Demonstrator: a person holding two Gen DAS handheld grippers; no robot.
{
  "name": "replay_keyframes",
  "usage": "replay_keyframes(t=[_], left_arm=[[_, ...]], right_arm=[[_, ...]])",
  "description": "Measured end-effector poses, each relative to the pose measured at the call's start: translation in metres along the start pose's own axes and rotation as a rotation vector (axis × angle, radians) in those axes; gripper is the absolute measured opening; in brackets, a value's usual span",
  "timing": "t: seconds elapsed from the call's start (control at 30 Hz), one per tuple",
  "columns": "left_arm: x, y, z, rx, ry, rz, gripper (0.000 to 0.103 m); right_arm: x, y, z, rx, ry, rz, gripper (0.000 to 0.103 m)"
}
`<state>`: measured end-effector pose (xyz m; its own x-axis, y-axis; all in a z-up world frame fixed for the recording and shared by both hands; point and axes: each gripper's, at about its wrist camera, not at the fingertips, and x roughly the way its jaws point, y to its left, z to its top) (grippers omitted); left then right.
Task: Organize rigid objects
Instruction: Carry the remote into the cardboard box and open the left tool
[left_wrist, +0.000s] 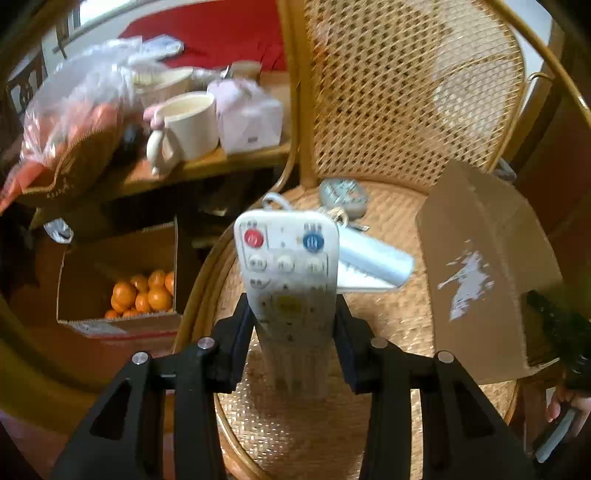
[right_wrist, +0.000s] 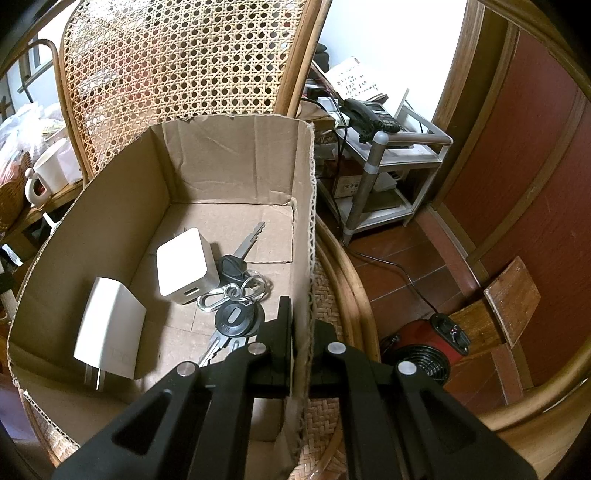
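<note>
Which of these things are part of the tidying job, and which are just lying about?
Part of the job:
- remote control, gripped by the left claw
- cardboard box, wall pinched by the right claw
- two white chargers and keys in the box

Lying about:
- mug
- oranges
- telephone

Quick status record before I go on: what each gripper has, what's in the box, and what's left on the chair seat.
left gripper: shut on the remote control, lifted above the chair seat
right gripper: shut on the cardboard box wall
in box: two white chargers, bunch of keys
left on seat: white packet, round grey item with keys
</note>
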<state>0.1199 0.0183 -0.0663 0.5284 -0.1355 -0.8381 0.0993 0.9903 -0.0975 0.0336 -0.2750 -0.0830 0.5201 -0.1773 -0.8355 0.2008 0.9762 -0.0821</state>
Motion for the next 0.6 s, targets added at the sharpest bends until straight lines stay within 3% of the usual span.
replay_keyframes(t=[0.37, 0.6], left_arm=[[-0.075, -0.036, 0.005, 0.011, -0.292, -0.139, 0.039], [-0.101, -0.074, 0.007, 0.035, -0.399, -0.243, 0.039]], right_arm=[[-0.001, -0.001, -0.001, 0.000, 0.001, 0.000, 0.006], [-0.001, 0.000, 0.000, 0.000, 0.001, 0.000, 0.006]])
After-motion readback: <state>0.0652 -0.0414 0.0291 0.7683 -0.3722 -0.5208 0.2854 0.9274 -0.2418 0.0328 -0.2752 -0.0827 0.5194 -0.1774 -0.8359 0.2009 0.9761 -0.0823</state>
